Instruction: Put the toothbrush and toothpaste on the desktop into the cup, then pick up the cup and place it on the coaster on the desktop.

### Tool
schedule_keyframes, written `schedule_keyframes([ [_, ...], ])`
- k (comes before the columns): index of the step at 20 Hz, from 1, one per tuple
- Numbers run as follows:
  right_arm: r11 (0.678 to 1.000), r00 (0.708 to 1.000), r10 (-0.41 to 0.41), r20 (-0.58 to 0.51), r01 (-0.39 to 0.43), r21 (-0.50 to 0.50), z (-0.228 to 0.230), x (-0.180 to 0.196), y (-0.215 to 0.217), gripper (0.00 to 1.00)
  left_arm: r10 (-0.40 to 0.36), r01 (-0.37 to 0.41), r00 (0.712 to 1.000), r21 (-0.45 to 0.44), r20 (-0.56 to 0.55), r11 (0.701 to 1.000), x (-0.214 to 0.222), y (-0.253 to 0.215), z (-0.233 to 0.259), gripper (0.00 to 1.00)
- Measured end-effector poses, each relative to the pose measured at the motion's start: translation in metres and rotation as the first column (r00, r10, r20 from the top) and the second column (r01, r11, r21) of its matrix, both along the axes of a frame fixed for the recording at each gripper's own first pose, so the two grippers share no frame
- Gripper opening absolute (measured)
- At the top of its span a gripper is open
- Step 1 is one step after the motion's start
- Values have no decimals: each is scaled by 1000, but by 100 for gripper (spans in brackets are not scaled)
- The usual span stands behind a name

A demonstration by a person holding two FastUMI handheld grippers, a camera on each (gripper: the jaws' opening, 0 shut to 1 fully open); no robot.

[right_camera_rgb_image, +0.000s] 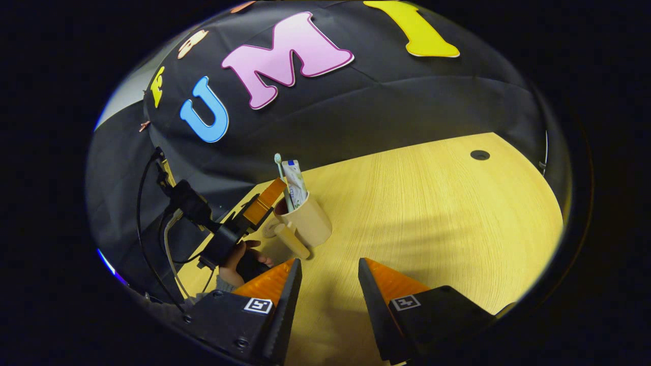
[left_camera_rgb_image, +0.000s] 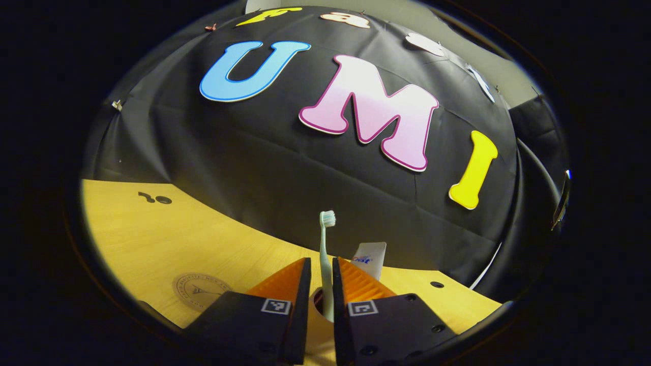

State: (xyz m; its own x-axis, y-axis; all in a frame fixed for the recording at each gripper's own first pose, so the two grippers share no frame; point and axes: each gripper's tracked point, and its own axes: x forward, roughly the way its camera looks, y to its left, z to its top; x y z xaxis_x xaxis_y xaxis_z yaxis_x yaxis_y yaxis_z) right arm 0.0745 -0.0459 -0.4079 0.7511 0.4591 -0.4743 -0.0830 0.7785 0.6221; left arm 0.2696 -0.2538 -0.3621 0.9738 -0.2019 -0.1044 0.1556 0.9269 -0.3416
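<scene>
While standing in cup (right_camera_rgb_image: 305, 219): brush (left_camera_rgb_image: 325, 254), paste (right_camera_rgb_image: 295, 183). Left gripper (left_camera_rgb_image: 321, 284) nipping brush; right gripper (right_camera_rgb_image: 325, 277) agape over desk (right_camera_rgb_image: 432, 203).

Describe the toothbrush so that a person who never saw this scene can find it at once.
On the yellow wooden desktop stands a beige cup with a handle. Two things stick up from it: the toothbrush is the thin pale stick with a small bristle head, held between the left gripper fingers, while the toothpaste beside it is a wide flat tube.

Black gripper (right_camera_rgb_image: 325, 284) bodies, ribbed orange fingers (right_camera_rgb_image: 269, 282), square coded markers (white-bordered), screws, black cables (right_camera_rgb_image: 145, 213)
</scene>
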Motion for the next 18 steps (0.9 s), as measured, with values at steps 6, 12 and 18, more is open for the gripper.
schedule_keyframes([
  [6,995,997,64,-36,-67,-76,14,-5,5,71,-43,45,995,27,-88,999,-46,28,-6,49],
  [12,952,942,232,-240,-271,-141,23,-2,42,77,-58,106,975,219,-216,970,-140,106,-5,77],
  [18,916,913,276,-302,-345,-206,21,31,86,84,11,100,948,331,-317,938,-220,194,6,86],
])
